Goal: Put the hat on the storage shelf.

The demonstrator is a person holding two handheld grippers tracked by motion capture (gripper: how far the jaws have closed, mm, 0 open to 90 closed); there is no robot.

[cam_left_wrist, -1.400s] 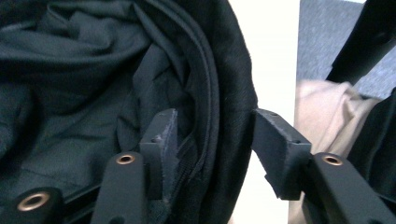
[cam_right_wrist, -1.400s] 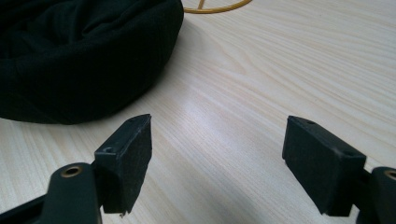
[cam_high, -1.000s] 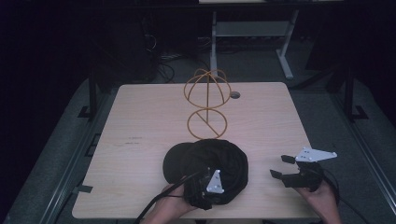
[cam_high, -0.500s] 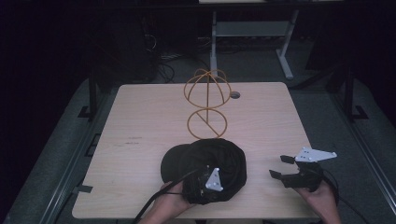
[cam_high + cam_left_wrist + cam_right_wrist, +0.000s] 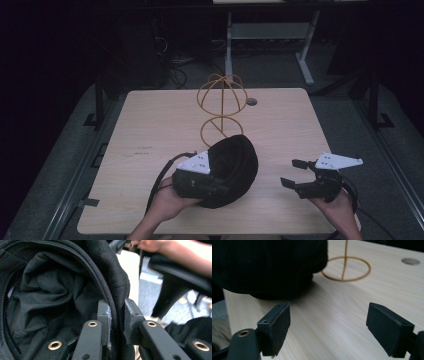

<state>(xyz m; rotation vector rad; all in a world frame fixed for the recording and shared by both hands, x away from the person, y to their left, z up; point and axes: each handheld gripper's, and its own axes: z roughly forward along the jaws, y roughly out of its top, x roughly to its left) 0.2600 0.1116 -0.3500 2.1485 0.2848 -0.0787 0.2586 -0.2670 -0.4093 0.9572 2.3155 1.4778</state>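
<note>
Your left gripper (image 5: 212, 187) pinches the hat's (image 5: 235, 167) brim, lifting it. Your right gripper (image 5: 295, 175) waits wide open. Next, probably carry it toward twelve o'clock onto the wire stand (image 5: 221, 102).

Wire stand (image 5: 221, 107); wooden table (image 5: 150, 130)

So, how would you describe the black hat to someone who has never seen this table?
On the light wooden table, look at the near edge, just in front of the gold wire stand. The hat is the soft, round black cloth thing there, tilted up, its rim pinched by the left gripper.
</note>
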